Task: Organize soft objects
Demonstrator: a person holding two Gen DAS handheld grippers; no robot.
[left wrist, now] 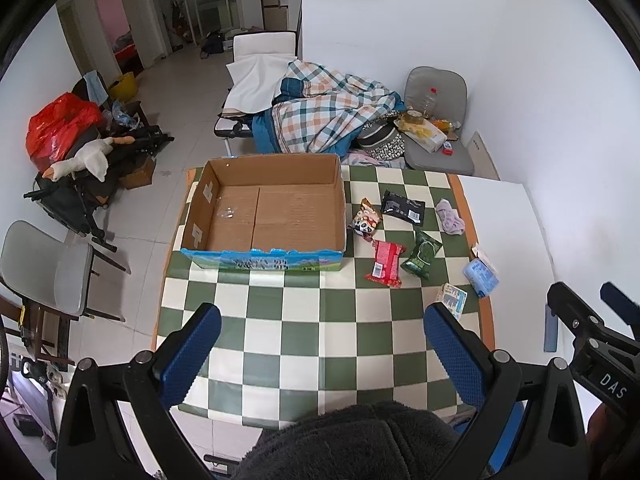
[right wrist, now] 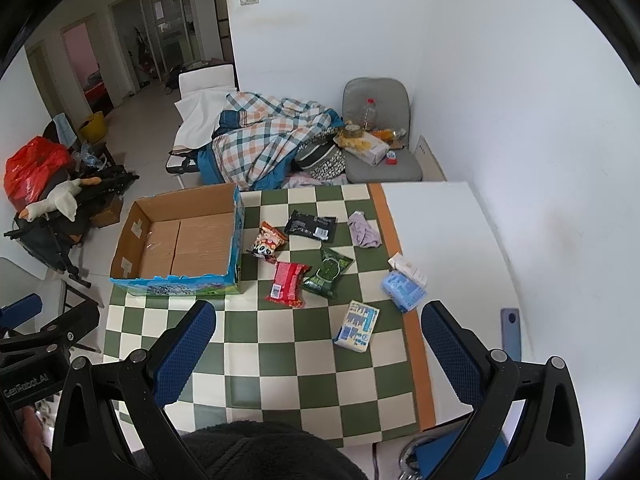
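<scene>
An open cardboard box [left wrist: 240, 216] [right wrist: 160, 240] stands on the green-and-white checked table [left wrist: 304, 328] [right wrist: 288, 360]. To its right lie several soft packs: a red packet [left wrist: 386, 264] [right wrist: 289, 283], a green packet [left wrist: 422, 254] [right wrist: 327, 273], a black packet [left wrist: 402, 207] [right wrist: 311, 227], a cartoon snack bag [left wrist: 365, 221] [right wrist: 266, 243], a lilac cloth [left wrist: 450, 217] [right wrist: 363, 230], a blue tissue pack [left wrist: 480, 276] [right wrist: 402, 290] and a white-blue pack [left wrist: 454, 300] [right wrist: 357, 326]. My left gripper [left wrist: 324, 356] is open and empty above the table's near part. My right gripper [right wrist: 320, 354] is open and empty.
A phone [right wrist: 511, 334] lies on the white tabletop at the right. A grey chair [left wrist: 436, 120] with a bottle and clutter, and a cot with a plaid blanket [left wrist: 328, 112], stand behind the table. Another chair [left wrist: 44, 268] and a pile of bags [left wrist: 68, 144] are on the left.
</scene>
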